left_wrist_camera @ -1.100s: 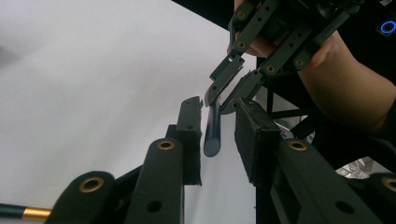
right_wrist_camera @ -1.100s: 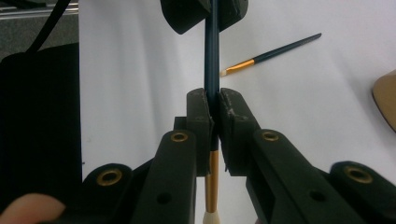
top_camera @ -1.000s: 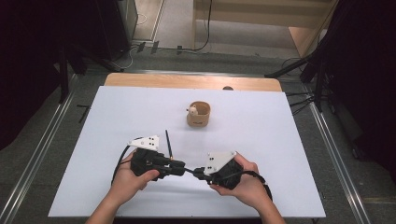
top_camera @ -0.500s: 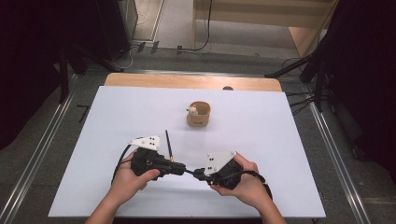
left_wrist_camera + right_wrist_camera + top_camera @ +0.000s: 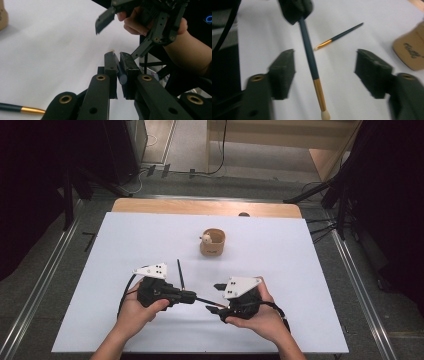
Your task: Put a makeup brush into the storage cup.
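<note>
My left gripper [image 5: 192,296] [image 5: 118,56] is shut on the dark handle of a thin makeup brush [image 5: 206,300] [image 5: 310,62]. The brush points right, and its gold ferrule and cream tip [image 5: 325,115] reach into the gap of my right gripper [image 5: 216,298] [image 5: 325,57]. That gripper stands open, with its jaws on either side of the brush and not touching it. A second dark brush with a gold ferrule [image 5: 179,274] [image 5: 339,36] [image 5: 20,108] lies on the white table, just behind the left gripper. A tan cup [image 5: 212,242] [image 5: 409,50] stands at the table's middle back.
The cup holds a small item with a white rounded tip [image 5: 205,239]. The white table top [image 5: 300,270] has a wooden strip [image 5: 205,207] along its far edge. Metal rails [image 5: 360,285] run along both sides of the table.
The right gripper has edged slightly right. The left gripper keeps its hold on the brush and has barely moved.
</note>
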A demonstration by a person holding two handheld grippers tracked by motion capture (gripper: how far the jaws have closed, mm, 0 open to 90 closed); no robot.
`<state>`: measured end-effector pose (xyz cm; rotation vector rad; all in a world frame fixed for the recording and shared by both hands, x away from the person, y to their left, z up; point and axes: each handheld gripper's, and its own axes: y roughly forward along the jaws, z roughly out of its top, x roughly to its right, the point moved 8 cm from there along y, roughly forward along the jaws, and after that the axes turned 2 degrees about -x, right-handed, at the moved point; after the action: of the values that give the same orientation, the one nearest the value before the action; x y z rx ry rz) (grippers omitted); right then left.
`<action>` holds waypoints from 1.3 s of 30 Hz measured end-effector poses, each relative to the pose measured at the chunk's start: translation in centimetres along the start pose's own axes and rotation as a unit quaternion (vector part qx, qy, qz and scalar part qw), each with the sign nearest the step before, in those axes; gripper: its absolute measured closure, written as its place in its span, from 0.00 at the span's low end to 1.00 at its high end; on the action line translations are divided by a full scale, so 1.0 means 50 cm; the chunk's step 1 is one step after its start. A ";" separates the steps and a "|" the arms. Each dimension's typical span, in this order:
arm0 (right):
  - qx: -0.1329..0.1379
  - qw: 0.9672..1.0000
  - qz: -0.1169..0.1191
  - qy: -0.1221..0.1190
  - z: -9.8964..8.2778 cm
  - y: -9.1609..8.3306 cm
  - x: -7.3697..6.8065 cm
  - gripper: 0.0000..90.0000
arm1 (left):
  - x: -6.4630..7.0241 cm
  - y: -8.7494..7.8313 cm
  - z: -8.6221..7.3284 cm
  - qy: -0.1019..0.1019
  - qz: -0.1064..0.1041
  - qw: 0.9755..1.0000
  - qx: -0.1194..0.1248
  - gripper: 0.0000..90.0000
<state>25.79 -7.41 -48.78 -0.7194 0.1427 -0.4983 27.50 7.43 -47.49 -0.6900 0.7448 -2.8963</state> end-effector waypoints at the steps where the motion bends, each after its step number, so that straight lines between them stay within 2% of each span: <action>1: 0.009 1.000 -0.010 0.011 0.002 -0.002 0.006 0.22 | -0.002 -0.004 0.002 0.002 0.009 1.000 0.006 0.95; 2: 0.025 0.998 -0.047 0.035 0.005 -0.008 0.019 0.11 | -0.003 -0.005 0.003 0.002 0.011 1.000 0.009 0.95; 5: 0.043 0.994 -0.074 0.065 0.008 -0.016 0.034 0.02 | -0.008 -0.013 0.006 0.005 0.026 0.999 0.018 0.95; 9: 0.070 0.988 -0.078 0.114 0.007 -0.024 0.051 0.00 | -0.012 -0.024 0.013 0.009 0.048 0.998 0.039 0.95; 13: 0.091 0.978 -0.095 0.165 0.004 -0.029 0.067 0.00 | -0.015 -0.037 0.021 0.015 0.073 0.995 0.060 0.95; 16: 0.101 0.972 -0.107 0.185 0.002 -0.028 0.073 0.00 | -0.017 -0.047 0.025 0.017 0.088 0.993 0.077 0.95; 26: 0.138 0.957 -0.105 0.233 0.013 -0.021 0.059 0.00 | -0.021 -0.071 0.037 0.029 0.126 0.984 0.123 0.95; 28: 0.149 0.952 -0.102 0.246 0.019 -0.017 0.052 0.00 | -0.020 -0.073 0.039 0.031 0.132 0.982 0.131 0.95; 30: 0.154 0.950 -0.101 0.253 0.021 -0.014 0.049 0.00 | -0.019 -0.074 0.040 0.033 0.137 0.980 0.137 0.95; 32: 0.164 0.945 -0.096 0.265 0.025 -0.011 0.044 0.01 | -0.019 -0.075 0.041 0.036 0.143 0.979 0.144 0.95; 34: 0.170 0.942 -0.090 0.274 0.028 -0.006 0.038 0.01 | -0.019 -0.075 0.042 0.040 0.151 0.976 0.152 0.95; 36: 0.177 0.938 -0.083 0.286 0.030 -0.003 0.034 0.02 | -0.018 -0.075 0.043 0.042 0.155 0.974 0.161 0.95; 39: 0.192 0.928 -0.069 0.310 0.033 0.000 0.030 0.02 | -0.017 -0.073 0.043 0.046 0.163 0.971 0.171 0.95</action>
<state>27.56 -7.17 -47.50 -0.1658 0.5740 -0.8526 29.37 9.81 -44.42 -0.3580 0.3126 -2.6646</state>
